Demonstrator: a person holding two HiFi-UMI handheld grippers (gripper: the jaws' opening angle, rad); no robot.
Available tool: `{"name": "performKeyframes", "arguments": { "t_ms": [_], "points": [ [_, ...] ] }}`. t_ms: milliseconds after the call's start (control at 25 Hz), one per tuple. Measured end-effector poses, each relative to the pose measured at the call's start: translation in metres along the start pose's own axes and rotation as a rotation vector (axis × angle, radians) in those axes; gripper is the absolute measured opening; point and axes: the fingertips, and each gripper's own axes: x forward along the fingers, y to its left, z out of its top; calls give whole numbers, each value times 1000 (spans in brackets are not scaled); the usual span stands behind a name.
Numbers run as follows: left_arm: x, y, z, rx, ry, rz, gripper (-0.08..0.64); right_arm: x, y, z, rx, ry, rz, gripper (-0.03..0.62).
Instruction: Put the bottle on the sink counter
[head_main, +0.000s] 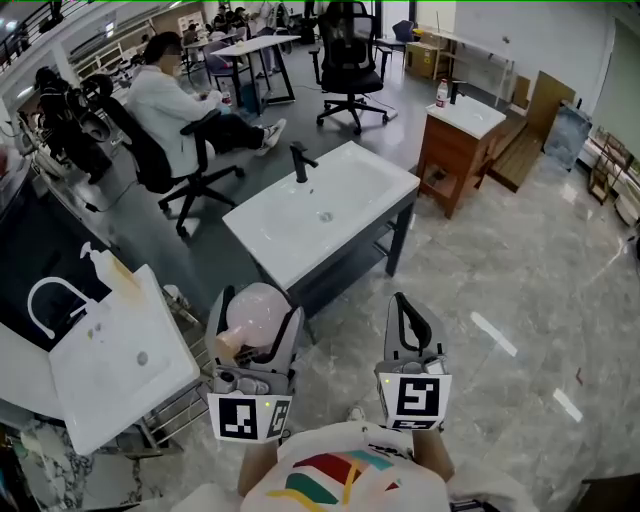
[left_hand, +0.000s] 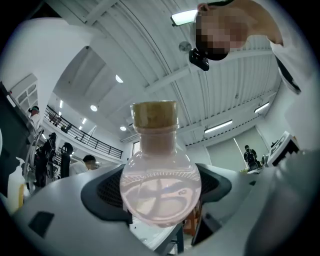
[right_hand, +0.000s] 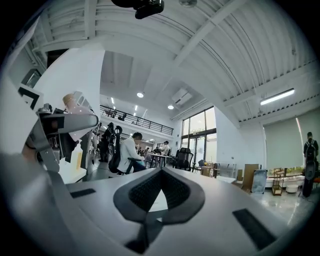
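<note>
Bottle (left_hand: 160, 182) between upturned left gripper (head_main: 257, 312) jaws

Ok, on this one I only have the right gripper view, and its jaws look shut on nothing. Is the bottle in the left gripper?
Observer: Yes, the left gripper grips the bottle by its round pink belly.
Operator: Is it stoppered?
Observer: A cork sits in its neck.
Operator: And the sink counter?
Observer: The white sink counter, with a black faucet, stands ahead; the bottle is not on it yet.
</note>
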Motion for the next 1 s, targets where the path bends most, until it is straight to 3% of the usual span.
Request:
{"name": "performKeyframes", "arguments": {
  "t_ms": [560, 680, 1000],
  "points": [
    [16, -5, -15, -28, 23, 8, 417, 13, -19, -8, 44, -20, 35, 14],
    [22, -12, -11, -22, -5, 0, 417, 16, -28, -12, 94, -28, 62, 14],
    [37, -18, -7, -41, -39, -4, 417, 19, -39, -7, 64, -56, 80, 14]
  ]
}}
